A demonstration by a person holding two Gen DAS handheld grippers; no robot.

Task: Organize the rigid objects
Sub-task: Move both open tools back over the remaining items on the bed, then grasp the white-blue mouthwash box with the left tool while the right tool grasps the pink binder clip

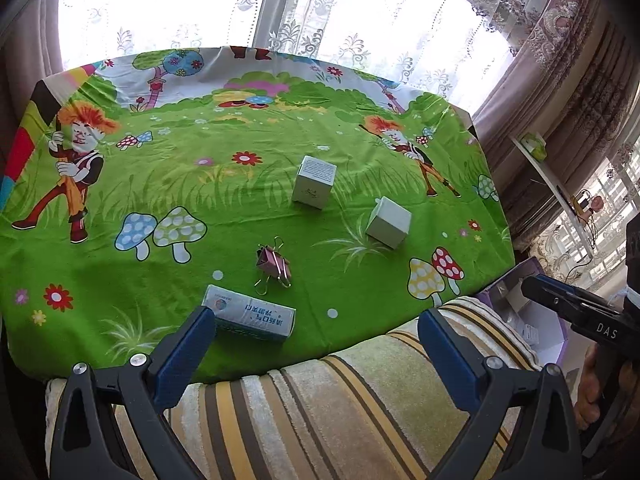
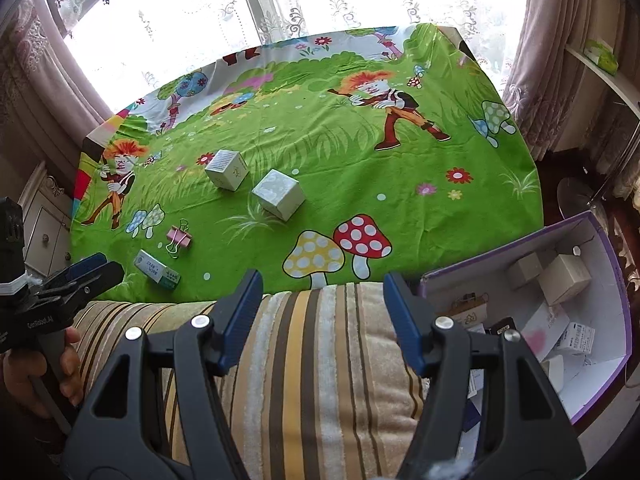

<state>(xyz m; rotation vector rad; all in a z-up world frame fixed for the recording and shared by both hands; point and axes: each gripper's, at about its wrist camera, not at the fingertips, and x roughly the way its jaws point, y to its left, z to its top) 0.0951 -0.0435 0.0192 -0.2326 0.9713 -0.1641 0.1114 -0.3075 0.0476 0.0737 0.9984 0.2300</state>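
Observation:
On the green cartoon tablecloth [image 1: 200, 200] lie a printed white cube box [image 1: 314, 182], a plain white cube box [image 1: 389, 222], a pink binder clip [image 1: 274, 266] and a flat blue-and-white carton [image 1: 250, 318]. My left gripper [image 1: 316, 344] is open and empty, hovering over the table's near edge, its left finger [image 1: 188, 352] just in front of the carton. My right gripper [image 2: 322, 312] is open with nothing between its fingers, above the striped cushion [image 2: 312, 360]. In the right wrist view both cube boxes [image 2: 226, 170] [image 2: 280, 194], the clip [image 2: 179, 238] and the carton [image 2: 157, 270] lie to the left.
A purple-edged open box [image 2: 504, 246] stands right of the cushion, below table height, holding several small boxes and clips. Lace curtains and a window lie behind the table. A white shelf [image 1: 548, 176] stands at the right. A hand [image 2: 60, 364] holds the left gripper [image 2: 100, 268].

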